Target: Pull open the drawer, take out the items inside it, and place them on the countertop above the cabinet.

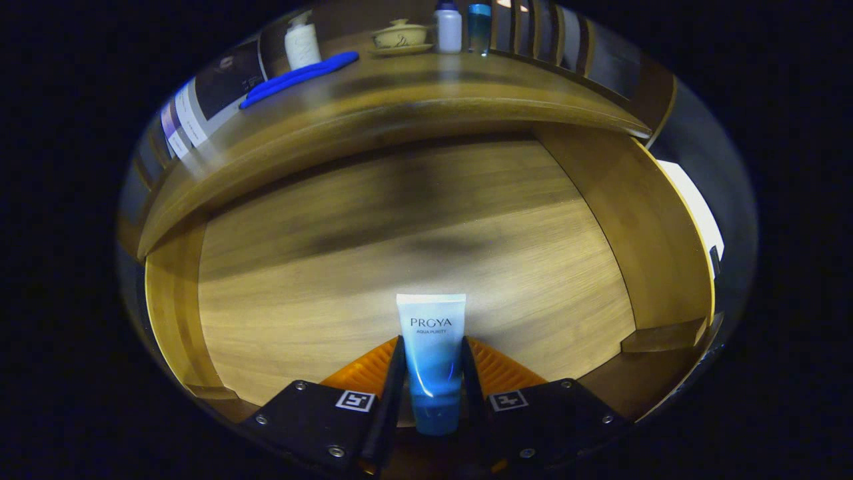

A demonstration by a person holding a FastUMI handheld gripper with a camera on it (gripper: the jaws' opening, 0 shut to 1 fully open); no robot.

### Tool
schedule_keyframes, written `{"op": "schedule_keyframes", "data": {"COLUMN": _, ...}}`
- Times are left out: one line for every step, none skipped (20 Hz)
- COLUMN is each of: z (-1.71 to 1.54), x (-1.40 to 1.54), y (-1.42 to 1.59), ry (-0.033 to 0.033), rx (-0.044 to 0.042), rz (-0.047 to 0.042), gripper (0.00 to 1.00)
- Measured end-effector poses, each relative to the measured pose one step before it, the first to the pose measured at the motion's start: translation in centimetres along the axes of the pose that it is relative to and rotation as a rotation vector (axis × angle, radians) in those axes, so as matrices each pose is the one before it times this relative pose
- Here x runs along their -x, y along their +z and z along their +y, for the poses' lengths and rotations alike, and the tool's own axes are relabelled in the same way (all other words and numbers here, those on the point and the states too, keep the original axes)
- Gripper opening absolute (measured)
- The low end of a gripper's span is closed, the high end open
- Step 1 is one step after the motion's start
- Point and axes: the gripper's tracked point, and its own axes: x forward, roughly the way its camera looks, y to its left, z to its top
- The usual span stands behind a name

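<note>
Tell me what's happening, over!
Gripper shut on blue tube, above open drawer. Countertop next; bottles, teacup, blue cloth there, room beside them.

Lidded teacup [400, 35] on saucer, booth wall [220, 83] behind

A glossy plastic tube [431, 357], catching a bright streak of light, is held between the ribbed fingers [363, 373] of the claw [432, 363]. Beneath and beyond it, the drawer [413, 240] floor is seen as matt, pale wood with fine straight grain. Farther beyond, the darker wooden surface [426, 93] shows a smooth, faintly reflective finish, on which a glazed ceramic cup [400, 35] is set.
</note>
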Motion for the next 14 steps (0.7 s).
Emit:
{"op": "schedule_keyframes", "data": {"z": 0.048, "x": 0.077, "y": 0.319, "ry": 0.01325, "rx": -0.00993, "rz": -0.02726, "gripper": 0.5}}
{"op": "schedule_keyframes", "data": {"z": -0.116, "x": 0.319, "y": 0.473, "ry": 0.00066, "rx": -0.00733, "rz": -0.03394, "gripper": 0.49}}
{"op": "schedule_keyframes", "data": {"z": -0.067, "x": 0.215, "y": 0.55, "ry": -0.0011, "rx": -0.00186, "rz": -0.03825, "gripper": 0.48}}
{"op": "schedule_keyframes", "data": {"z": -0.083, "x": 0.273, "y": 0.215, "ry": 0.00197, "rx": 0.01283, "rz": -0.02397, "gripper": 0.47}}
{"op": "schedule_keyframes", "data": {"z": 0.105, "x": 0.285, "y": 0.375, "ry": 0.00453, "rx": 0.01596, "rz": -0.03099, "gripper": 0.47}}
{"op": "schedule_keyframes", "data": {"z": 0.263, "x": 0.356, "y": 0.446, "ry": 0.00948, "rx": 0.00778, "rz": -0.0275, "gripper": 0.47}}
{"op": "schedule_keyframes", "data": {"z": 0.381, "x": 0.388, "y": 0.557, "ry": 0.01448, "rx": 0.00714, "rz": -0.03682, "gripper": 0.47}}
{"op": "schedule_keyframes", "data": {"z": 0.196, "x": 0.519, "y": 0.707, "ry": 0.00988, "rx": 0.00733, "rz": -0.04348, "gripper": 0.46}}
{"op": "schedule_keyframes", "data": {"z": 0.084, "x": 0.376, "y": 0.786, "ry": 0.00457, "rx": 0.00576, "rz": -0.03927, "gripper": 0.46}}
{"op": "schedule_keyframes", "data": {"z": 0.172, "x": 0.527, "y": 0.747, "ry": 0.0046, "rx": 0.00512, "rz": -0.04314, "gripper": 0.46}}
{"op": "schedule_keyframes", "data": {"z": -0.016, "x": 0.573, "y": 0.966, "ry": 0.00245, "rx": 0.00444, "rz": -0.04041, "gripper": 0.47}}
{"op": "schedule_keyframes", "data": {"z": 0.052, "x": 0.458, "y": 1.013, "ry": 0.00051, "rx": 0.00415, "rz": -0.04099, "gripper": 0.47}}
{"op": "schedule_keyframes", "data": {"z": 0.128, "x": 0.343, "y": 0.97, "ry": 0.00737, "rx": 0.00555, "rz": -0.03444, "gripper": 0.47}}
{"op": "schedule_keyframes", "data": {"z": 0.213, "x": 0.274, "y": 0.826, "ry": 0.00306, "rx": 0.00045, "rz": -0.02299, "gripper": 0.47}}
